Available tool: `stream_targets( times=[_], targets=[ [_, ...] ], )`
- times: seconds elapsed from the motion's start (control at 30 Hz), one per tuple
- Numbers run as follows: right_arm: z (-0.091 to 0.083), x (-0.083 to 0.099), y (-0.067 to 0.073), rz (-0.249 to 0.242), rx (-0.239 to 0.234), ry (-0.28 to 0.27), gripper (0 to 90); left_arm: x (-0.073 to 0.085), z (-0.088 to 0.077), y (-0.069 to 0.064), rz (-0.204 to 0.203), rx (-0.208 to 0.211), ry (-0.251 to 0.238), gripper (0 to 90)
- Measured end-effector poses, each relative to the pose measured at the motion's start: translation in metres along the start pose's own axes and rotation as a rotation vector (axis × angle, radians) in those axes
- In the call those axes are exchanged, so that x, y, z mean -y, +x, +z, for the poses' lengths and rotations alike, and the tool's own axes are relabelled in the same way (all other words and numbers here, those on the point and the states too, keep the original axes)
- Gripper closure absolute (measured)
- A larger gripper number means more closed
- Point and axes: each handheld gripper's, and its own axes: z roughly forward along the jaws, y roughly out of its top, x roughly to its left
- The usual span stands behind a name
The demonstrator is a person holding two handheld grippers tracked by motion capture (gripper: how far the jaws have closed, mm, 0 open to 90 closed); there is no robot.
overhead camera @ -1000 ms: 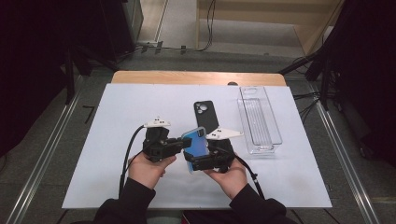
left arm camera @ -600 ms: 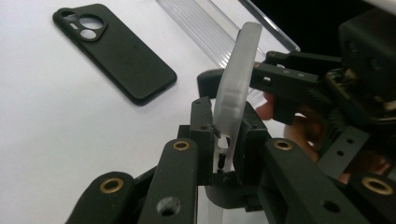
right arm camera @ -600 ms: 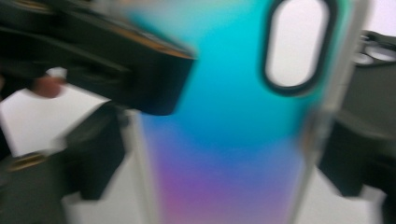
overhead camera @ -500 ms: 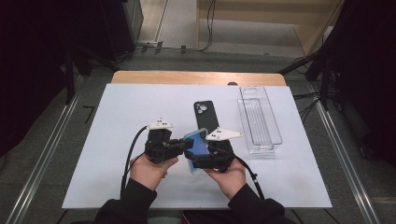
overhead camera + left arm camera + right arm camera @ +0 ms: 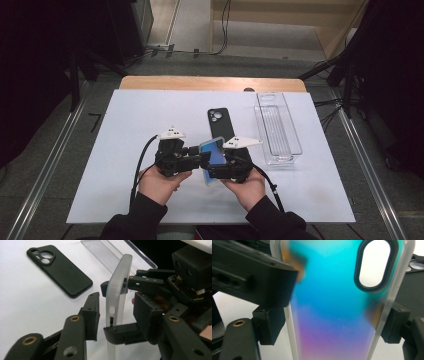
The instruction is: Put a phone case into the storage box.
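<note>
Slippage looked likely, since the iridescent phone case [image 5: 212,159], held on edge just in front of the black case [image 5: 220,124], was clamped only by the right tongs [image 5: 216,169] while the left tongs [image 5: 196,156] had just been opening around its rim.

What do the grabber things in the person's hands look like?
Both are black and blocky. The left gripper and the right gripper each carry a pale three-cornered plate on top and trail a black cable. Brass-coloured pins dot the jaw arms. The person wears dark long sleeves.
</note>
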Motion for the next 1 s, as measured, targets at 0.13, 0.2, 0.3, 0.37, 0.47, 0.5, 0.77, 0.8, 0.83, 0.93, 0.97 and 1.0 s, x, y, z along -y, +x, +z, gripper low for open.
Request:
stream_targets(
  times=[0.13,0.2,0.3,0.37,0.47,0.5,0.77,0.8,0.83,0.93,0.97,1.0],
  targets=[
    [-0.002,-0.001,-0.003,0.005,0.007,0.002,18.3,-0.001,-0.002,0.002,0.009,-0.006,0.008,50.7],
    [-0.003,-0.001,-0.006,0.001,0.016,0.002,18.3,0.0,-0.002,0.005,0.001,-0.01,0.013,49.1],
    [-0.006,-0.001,-0.013,0.013,0.028,0.001,18.3,-0.001,-0.004,0.008,-0.013,0.002,0.014,46.4],
    [-0.006,-0.001,-0.014,0.013,0.029,0.003,18.3,-0.001,-0.005,0.009,-0.017,0.006,0.017,46.1],
    [-0.006,-0.001,-0.017,0.011,0.041,0.008,18.3,-0.001,-0.006,0.01,-0.017,0.015,0.017,45.1],
    [-0.007,-0.001,-0.019,0.009,0.044,0.009,18.3,-0.001,-0.006,0.01,-0.014,0.016,0.021,45.0],
    [-0.011,-0.002,-0.028,0.026,0.057,0.004,18.3,0.003,-0.008,0.017,0.015,0.052,0.043,39.1],
    [-0.012,-0.002,-0.029,0.024,0.058,0.005,18.3,0.004,-0.008,0.017,0.029,0.056,0.045,39.1],
    [-0.012,-0.002,-0.03,0.022,0.061,0.006,18.3,0.004,-0.009,0.018,0.034,0.063,0.047,39.1],
    [-0.013,-0.002,-0.031,0.021,0.058,0.01,18.3,0.006,-0.01,0.02,0.056,0.082,0.059,38.3],
    [-0.012,-0.002,-0.032,0.019,0.055,0.017,18.3,0.007,-0.01,0.021,0.064,0.086,0.062,37.5],
    [-0.012,-0.001,-0.032,0.015,0.049,0.027,18.3,0.008,-0.011,0.023,0.081,0.098,0.067,36.8]
  ],
)
